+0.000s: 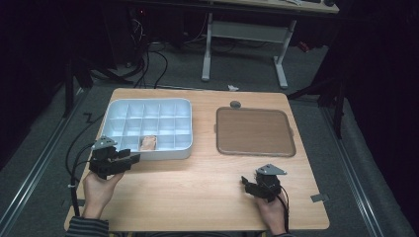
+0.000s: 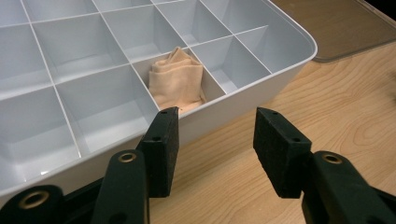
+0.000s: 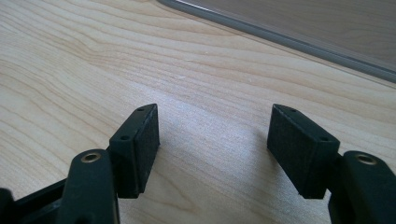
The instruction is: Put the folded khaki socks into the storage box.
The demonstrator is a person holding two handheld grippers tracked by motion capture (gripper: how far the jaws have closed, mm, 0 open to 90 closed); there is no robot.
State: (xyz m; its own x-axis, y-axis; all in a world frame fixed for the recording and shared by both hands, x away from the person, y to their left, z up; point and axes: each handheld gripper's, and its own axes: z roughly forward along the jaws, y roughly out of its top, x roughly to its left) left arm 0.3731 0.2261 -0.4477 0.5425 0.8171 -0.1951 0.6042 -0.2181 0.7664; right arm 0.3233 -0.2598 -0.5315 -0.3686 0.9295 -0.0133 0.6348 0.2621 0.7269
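Note:
A white divided organiser tray (image 1: 114,105) stands on the left half of the wooden table. One front compartment holds a folded beige cloth (image 1: 148,142), seen close up as a cloth (image 2: 177,79) in the left gripper view. My left gripper (image 1: 132,159) hovers just outside the tray's front wall (image 2: 261,86), open with nothing between its jaws (image 2: 215,142). My right gripper (image 1: 245,182) rests low over bare wood near the front right, open and empty (image 3: 212,140).
A brown flat lid or tray (image 1: 255,132) lies on the table's right half, its edge (image 3: 280,35) ahead of the right gripper. A small dark round piece (image 1: 235,104) sits behind it. Cables trail off the table's left side.

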